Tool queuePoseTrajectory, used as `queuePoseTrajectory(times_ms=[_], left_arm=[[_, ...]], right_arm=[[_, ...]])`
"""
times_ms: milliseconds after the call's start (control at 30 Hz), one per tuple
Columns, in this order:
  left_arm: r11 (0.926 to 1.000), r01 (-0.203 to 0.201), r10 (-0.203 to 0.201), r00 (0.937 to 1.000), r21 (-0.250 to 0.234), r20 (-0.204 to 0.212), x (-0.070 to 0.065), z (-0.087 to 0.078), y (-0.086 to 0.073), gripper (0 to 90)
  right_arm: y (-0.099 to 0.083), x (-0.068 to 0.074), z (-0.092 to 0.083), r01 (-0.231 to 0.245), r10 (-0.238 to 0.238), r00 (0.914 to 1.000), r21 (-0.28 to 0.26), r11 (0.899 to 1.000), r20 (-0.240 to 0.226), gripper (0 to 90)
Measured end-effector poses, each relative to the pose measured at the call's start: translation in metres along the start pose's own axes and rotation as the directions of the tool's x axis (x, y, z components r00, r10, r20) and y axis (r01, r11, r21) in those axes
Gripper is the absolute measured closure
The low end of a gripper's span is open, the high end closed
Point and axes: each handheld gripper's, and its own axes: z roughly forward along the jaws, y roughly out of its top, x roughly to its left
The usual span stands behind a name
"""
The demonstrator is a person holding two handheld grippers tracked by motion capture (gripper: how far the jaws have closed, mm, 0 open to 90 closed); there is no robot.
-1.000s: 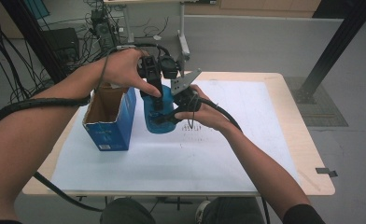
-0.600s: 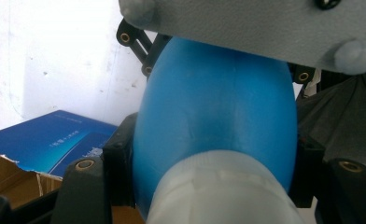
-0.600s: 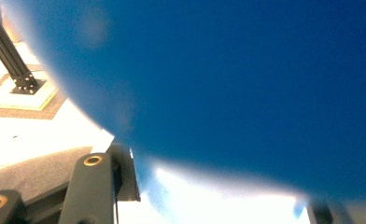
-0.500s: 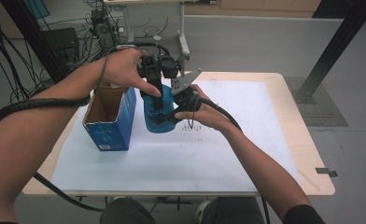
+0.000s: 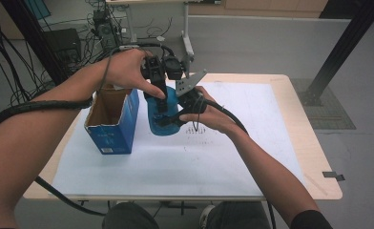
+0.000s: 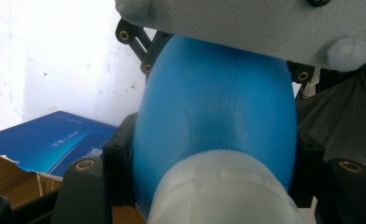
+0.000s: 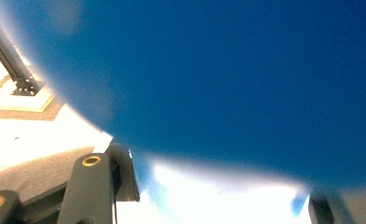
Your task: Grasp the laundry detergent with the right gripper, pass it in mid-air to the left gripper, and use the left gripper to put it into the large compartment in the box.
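Smooth matt plastic bottle (image 6: 216, 112); torn cardboard box (image 5: 112, 119).

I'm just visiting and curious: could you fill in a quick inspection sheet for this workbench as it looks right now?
Surface: wooden table under a white sheet.
Job's things: blue bottle, pale cap toward the left gripper's camera; open blue box beside it.
Clutter: nothing seen.
Grippers: left gripper clamps the bottle near its cap; right gripper grips it lower down.
Cables: black cable along the right forearm.
Surroundings: grey floor, dark post.
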Motion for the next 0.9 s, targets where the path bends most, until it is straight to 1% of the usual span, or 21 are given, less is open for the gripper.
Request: queuePoseTrajectory(times_ms=[33,167,433,900], left_arm=[[1.0,0.0,0.0,1.0,-0.001,0.001,0.0,-0.0001,-0.0002,37.0],[1.0,0.006,-0.006,1.0,-0.002,-0.001,-0.0004,-0.0009,-0.001,37.0],[0.9999,0.01,-0.01,0.9999,-0.006,0.003,-0.0003,-0.0012,-0.0012,37.1],[0.9998,0.02,-0.02,0.9997,-0.004,0.011,0.0021,-0.0018,-0.0014,37.1]], right_arm=[[0.0004,0.0006,-0.0001,-0.002,0.002,1.0,0.0,1.0,-0.005,40.5],[0.0012,0.0007,0.0002,0.007,-0.007,1.0,0.001,1.0,0.0,40.5],[0.0015,0.0013,0.0003,0.005,-0.005,1.0,-0.002,1.0,-0.003,40.2],[0.0015,0.0009,0.0006,0.005,-0.005,1.0,-0.009,1.0,0.005,37.4]])
